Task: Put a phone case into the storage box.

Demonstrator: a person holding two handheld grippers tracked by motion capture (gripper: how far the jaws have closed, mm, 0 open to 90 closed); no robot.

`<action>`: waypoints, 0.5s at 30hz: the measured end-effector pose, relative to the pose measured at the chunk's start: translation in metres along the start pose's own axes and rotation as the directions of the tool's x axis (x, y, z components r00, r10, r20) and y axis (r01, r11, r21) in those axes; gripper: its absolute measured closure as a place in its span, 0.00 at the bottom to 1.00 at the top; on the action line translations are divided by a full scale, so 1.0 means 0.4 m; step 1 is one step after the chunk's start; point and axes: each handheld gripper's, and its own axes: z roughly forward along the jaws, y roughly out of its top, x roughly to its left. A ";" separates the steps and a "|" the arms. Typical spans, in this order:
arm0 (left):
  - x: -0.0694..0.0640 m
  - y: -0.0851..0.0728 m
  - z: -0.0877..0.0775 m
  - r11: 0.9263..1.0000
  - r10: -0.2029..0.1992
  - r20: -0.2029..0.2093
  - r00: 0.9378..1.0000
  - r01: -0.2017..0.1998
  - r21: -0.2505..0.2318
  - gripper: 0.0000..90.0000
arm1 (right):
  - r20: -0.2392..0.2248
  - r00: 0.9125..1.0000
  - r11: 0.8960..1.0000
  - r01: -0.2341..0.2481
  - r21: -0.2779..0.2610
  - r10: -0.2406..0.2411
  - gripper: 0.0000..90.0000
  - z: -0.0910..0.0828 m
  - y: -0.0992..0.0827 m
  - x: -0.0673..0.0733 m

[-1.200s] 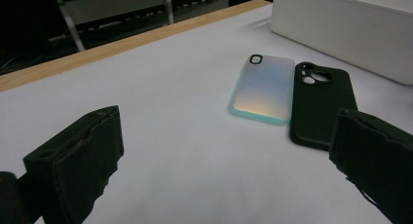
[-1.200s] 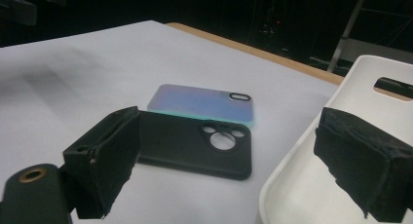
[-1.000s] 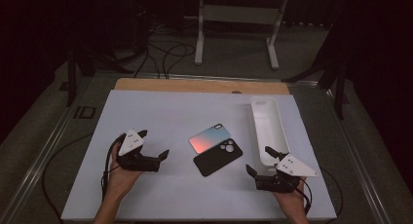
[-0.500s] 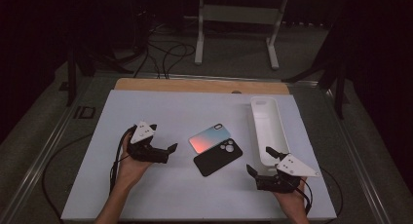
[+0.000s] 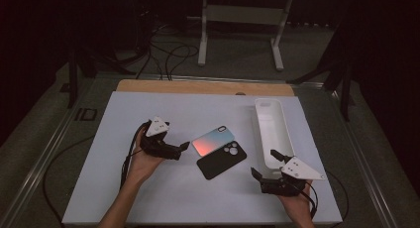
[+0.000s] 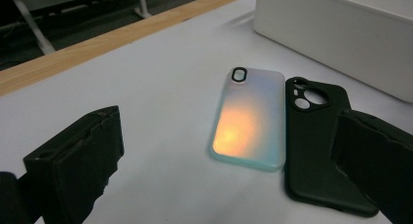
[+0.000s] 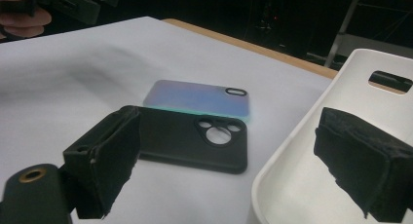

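The left hand (image 5: 143, 161) came in from the near edge of the white table (image 5: 148, 109), forearm angled up and slightly rightward, palm cupped under the left gripper (image 5: 182, 147). That gripper lay low over the tabletop with its jaws pointing right, toward the iridescent phone case (image 5: 214, 141), its tips just short of the case's near edge. From the left gripper view its jaws stood wide apart with nothing between them, the iridescent phone case (image 6: 249, 121) lying flat ahead and the black phone case (image 6: 319, 141) touching it along one long side.

The right hand (image 5: 297, 200) rested near the table's front right corner, wrist low, holding the right gripper (image 5: 265, 163) with its jaws spread and empty. One jaw reached toward the near end of the white tray (image 5: 271, 129), the other pointed toward the black phone case (image 5: 221, 160), which lay near but apart from it. Both cases sat side by side at mid-table, just left of the tray.
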 end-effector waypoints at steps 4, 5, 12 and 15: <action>0.000 0.015 0.018 1.000 -0.005 0.008 1.000 0.005 0.017 0.00 | 0.001 1.000 1.000 -0.004 -0.002 0.004 0.11 0.002 0.000 0.001; -0.001 0.020 0.024 1.000 -0.012 0.016 1.000 0.012 0.024 0.00 | 0.000 1.000 1.000 -0.004 -0.003 0.004 0.11 0.002 -0.001 0.001; -0.004 0.044 0.053 0.999 0.003 0.015 1.000 -0.003 0.038 0.00 | -0.001 1.000 1.000 -0.004 -0.002 0.004 0.11 0.000 -0.001 -0.001; -0.002 0.054 0.068 0.998 0.011 0.012 1.000 -0.011 0.058 0.00 | 0.000 1.000 1.000 -0.003 -0.004 0.003 0.11 0.000 -0.001 -0.001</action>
